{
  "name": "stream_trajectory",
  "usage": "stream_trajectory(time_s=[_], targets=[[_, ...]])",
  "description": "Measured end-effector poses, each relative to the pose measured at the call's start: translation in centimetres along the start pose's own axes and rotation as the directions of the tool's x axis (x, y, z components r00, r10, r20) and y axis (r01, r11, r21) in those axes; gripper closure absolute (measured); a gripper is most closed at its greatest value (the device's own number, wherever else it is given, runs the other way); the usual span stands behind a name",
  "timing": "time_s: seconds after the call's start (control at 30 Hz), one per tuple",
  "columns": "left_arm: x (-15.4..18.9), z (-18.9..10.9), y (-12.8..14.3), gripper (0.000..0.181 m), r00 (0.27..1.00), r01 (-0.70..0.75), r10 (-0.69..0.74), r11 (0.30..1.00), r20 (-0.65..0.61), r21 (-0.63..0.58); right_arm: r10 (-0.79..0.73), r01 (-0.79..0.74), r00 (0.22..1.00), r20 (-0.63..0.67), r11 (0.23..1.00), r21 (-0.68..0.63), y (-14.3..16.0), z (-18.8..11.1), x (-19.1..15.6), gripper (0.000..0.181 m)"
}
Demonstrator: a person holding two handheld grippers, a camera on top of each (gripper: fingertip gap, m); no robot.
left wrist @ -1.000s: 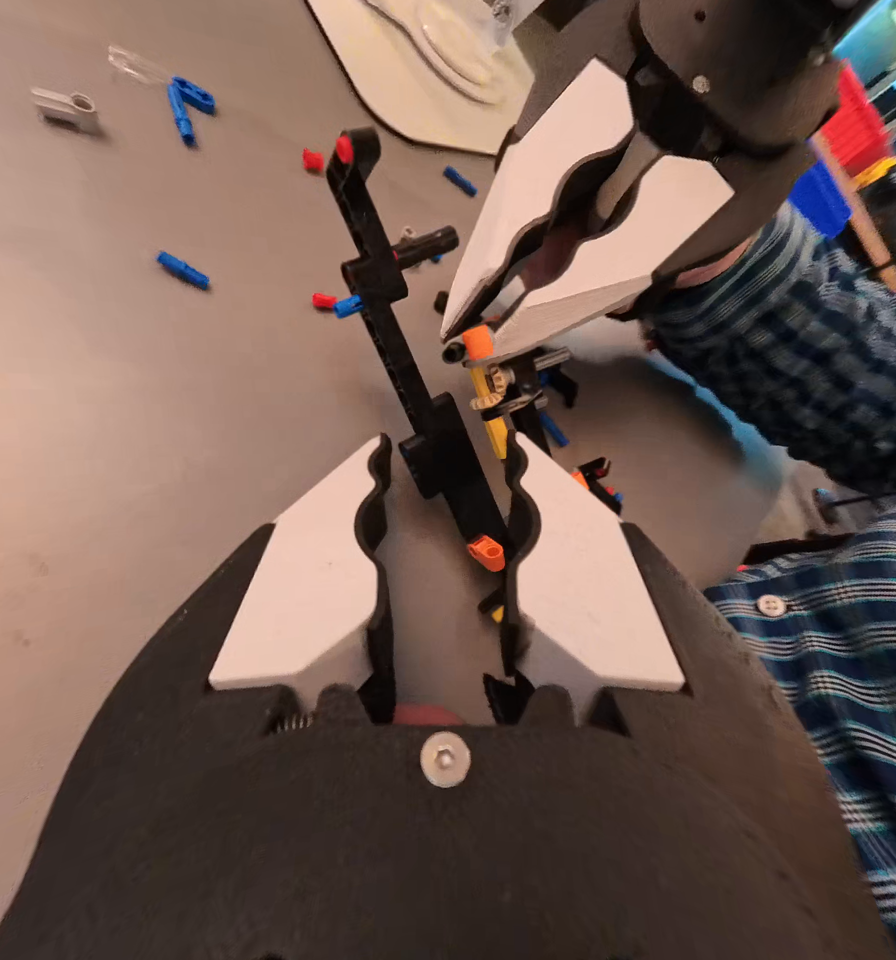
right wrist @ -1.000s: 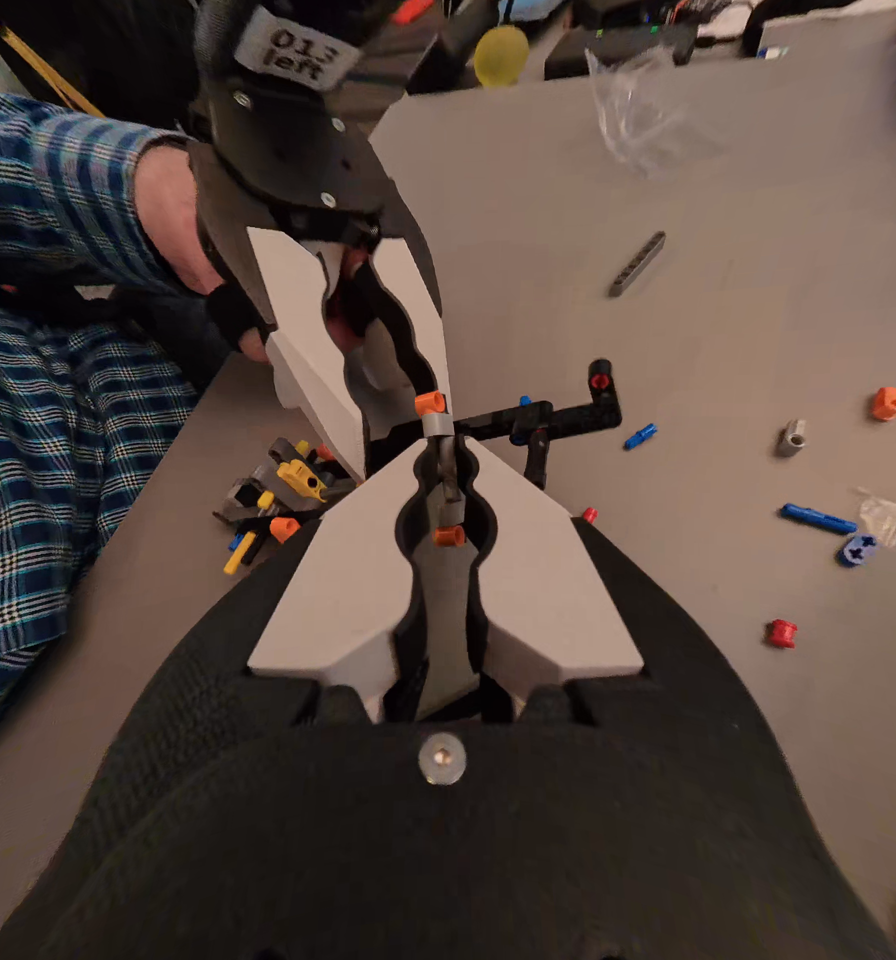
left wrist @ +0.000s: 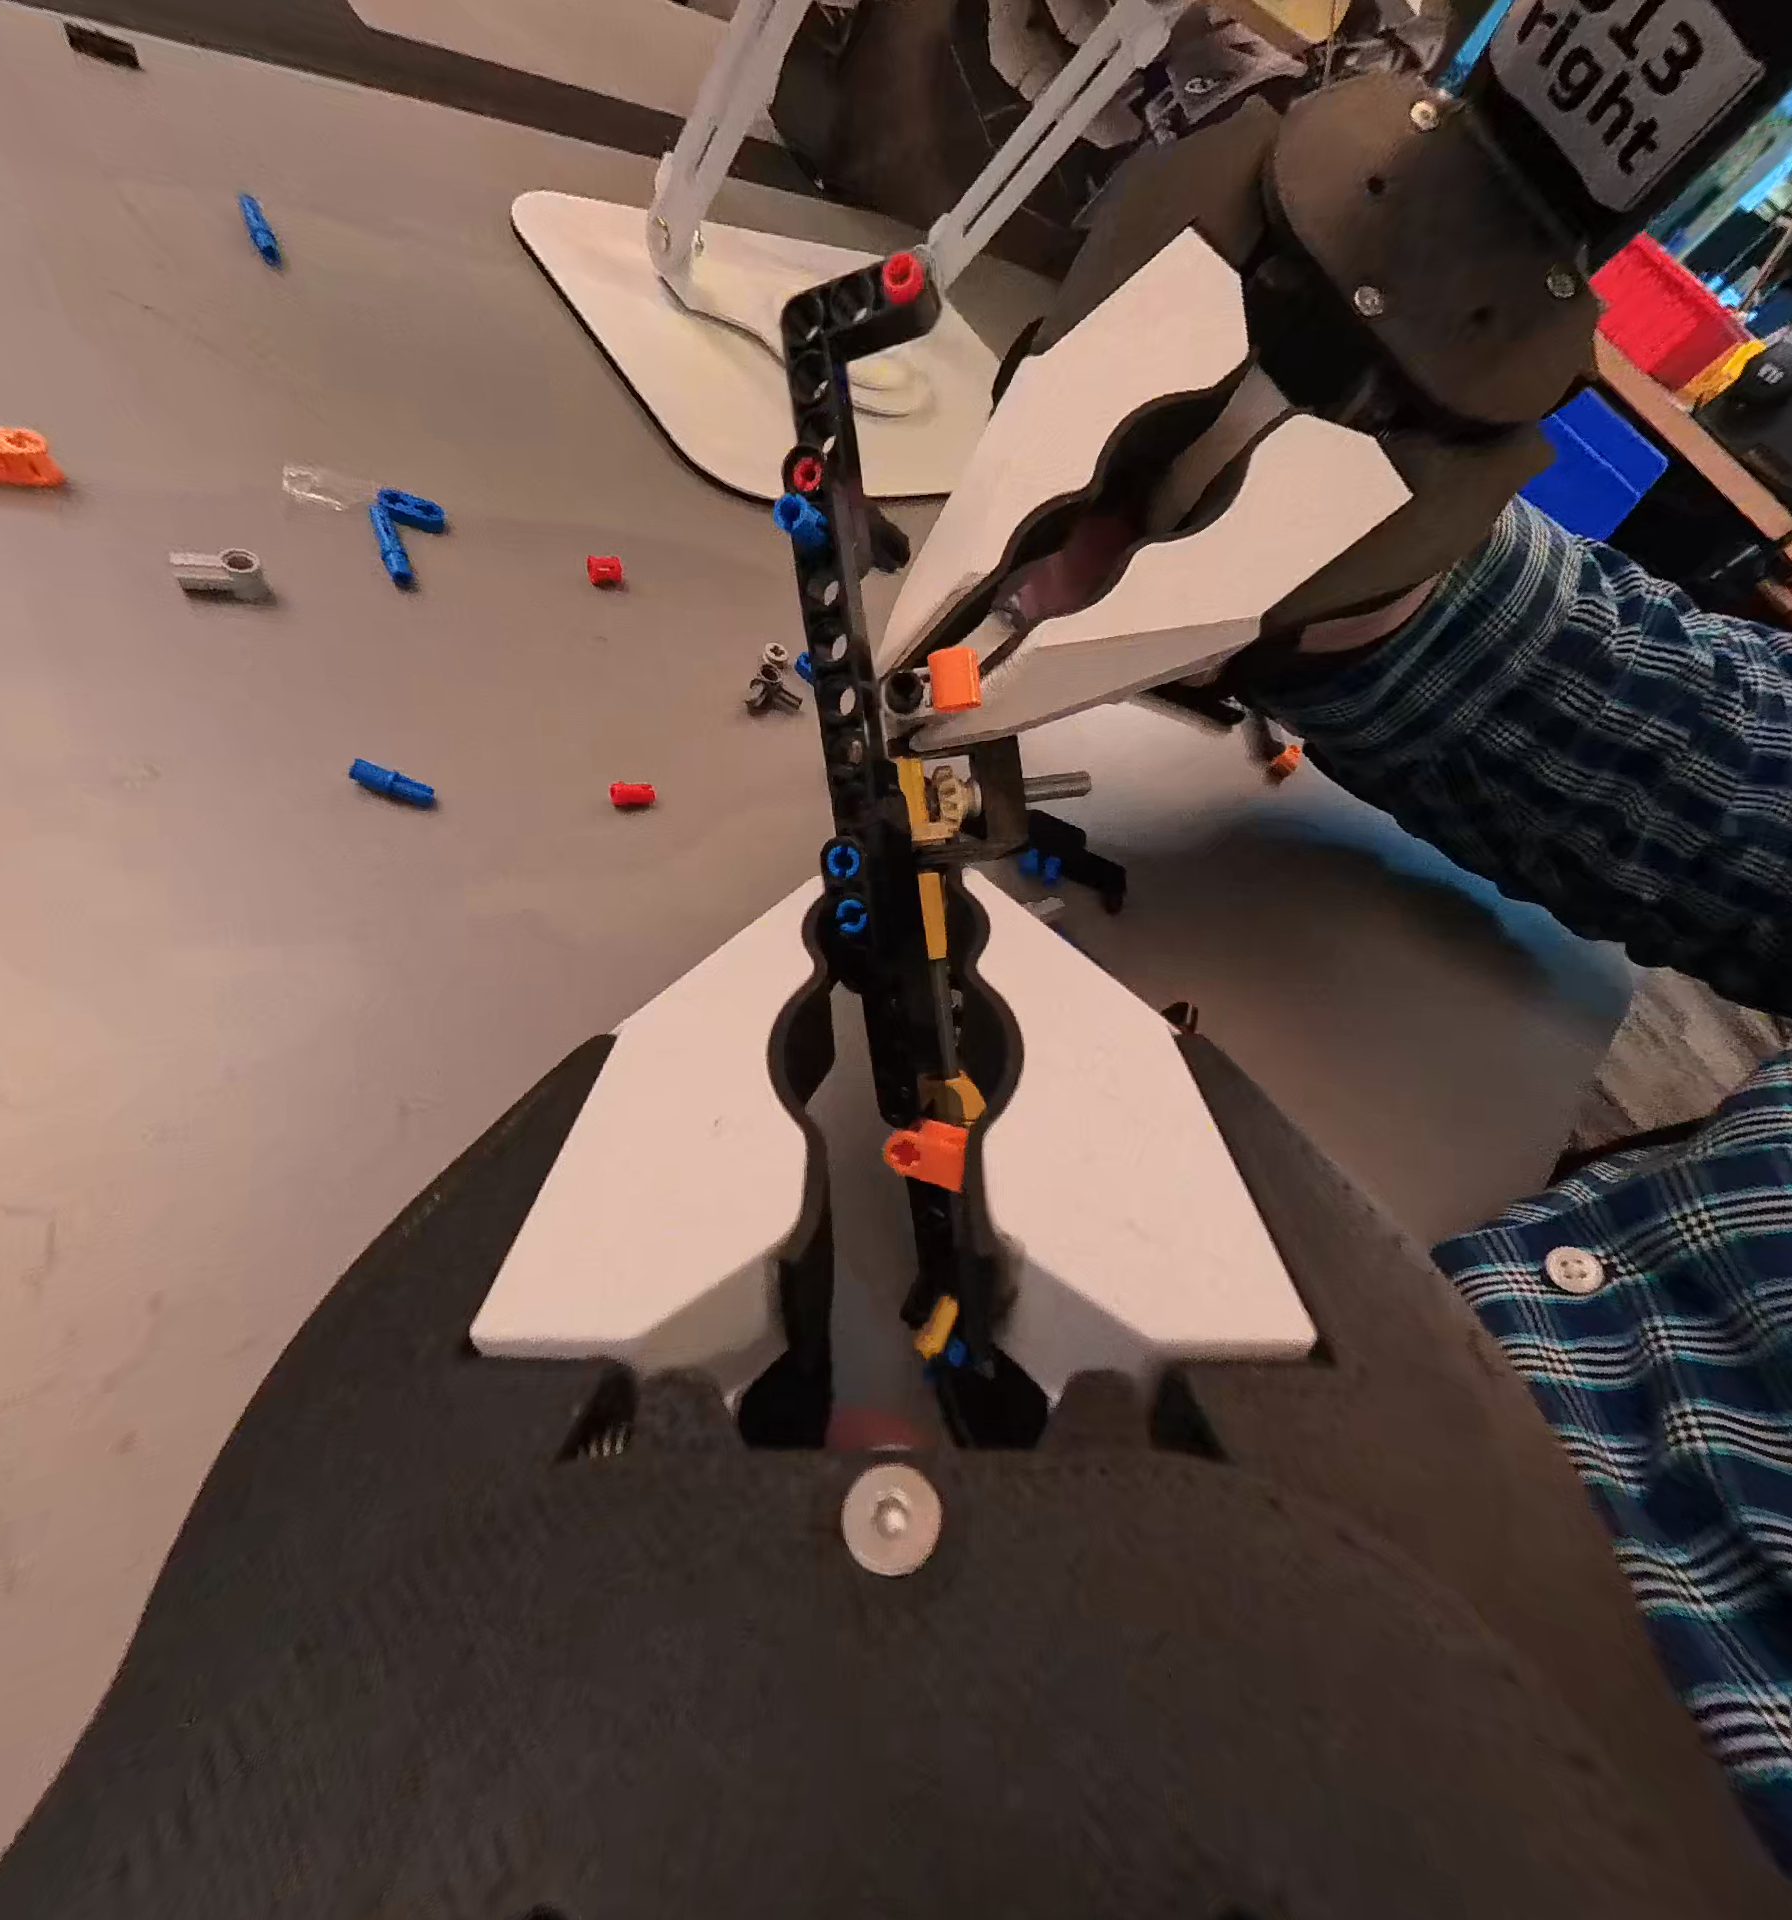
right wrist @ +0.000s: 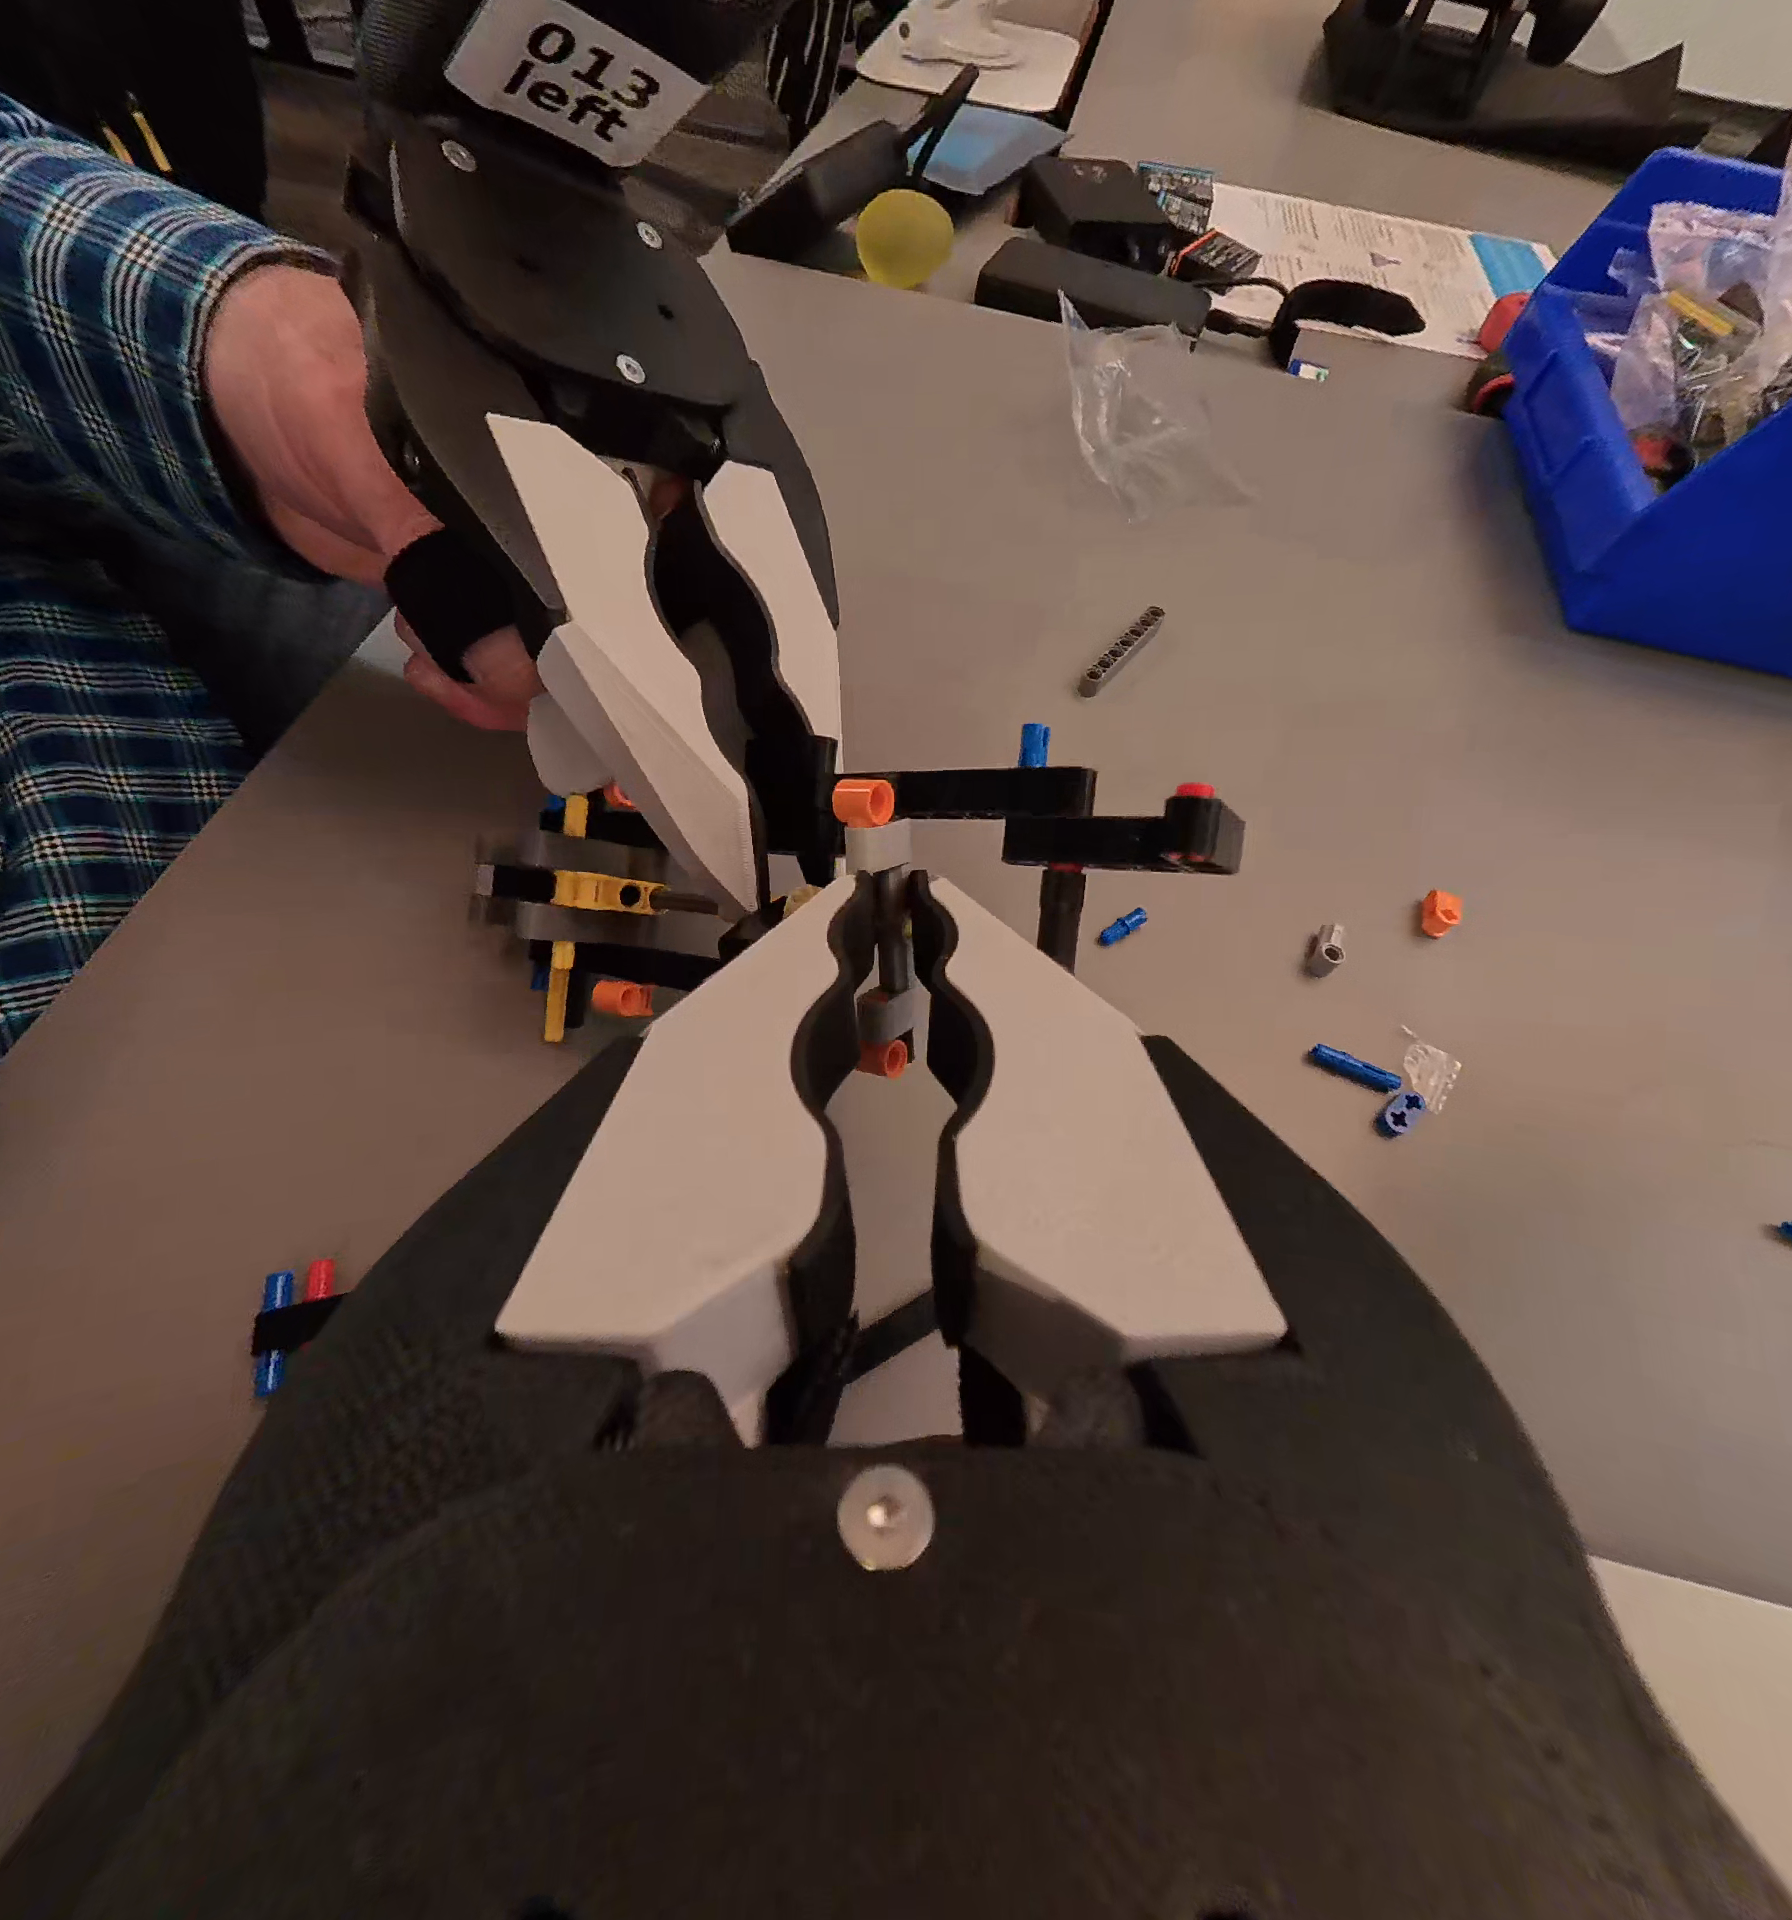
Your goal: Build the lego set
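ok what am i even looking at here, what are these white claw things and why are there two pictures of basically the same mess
The white claws are hand-held two-finger grippers; a person in a plaid shirt holds one in each hand. Each carries a camera looking along its fingers, so you get one picture per gripper, and each also shows the other gripper farther off.

In the left wrist view, the left gripper is shut on a long black lego assembly with blue, red, yellow and orange parts. In the right wrist view, the right gripper is shut on a small grey and orange piece, held up against that assembly.

Loose pieces lie on the grey table: blue pins, a grey beam, another partly built lego chunk. A blue bin holds bagged parts.
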State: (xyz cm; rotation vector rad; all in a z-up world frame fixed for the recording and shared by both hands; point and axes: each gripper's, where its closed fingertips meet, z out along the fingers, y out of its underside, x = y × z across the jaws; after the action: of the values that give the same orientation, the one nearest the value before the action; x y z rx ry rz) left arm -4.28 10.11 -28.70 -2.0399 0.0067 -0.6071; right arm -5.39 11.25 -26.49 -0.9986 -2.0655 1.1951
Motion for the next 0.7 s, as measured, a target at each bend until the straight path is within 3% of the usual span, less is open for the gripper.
stream_trajectory(time_s=[0.7], targets=[[0.5,-0.2,-1.4,0.176,1.0,0.001,-0.001,0.999,0.011,0.052,-0.116,0.114,0.987,-0.115,0.993,-0.024,-1.1,-0.9,0.5,0.176]])
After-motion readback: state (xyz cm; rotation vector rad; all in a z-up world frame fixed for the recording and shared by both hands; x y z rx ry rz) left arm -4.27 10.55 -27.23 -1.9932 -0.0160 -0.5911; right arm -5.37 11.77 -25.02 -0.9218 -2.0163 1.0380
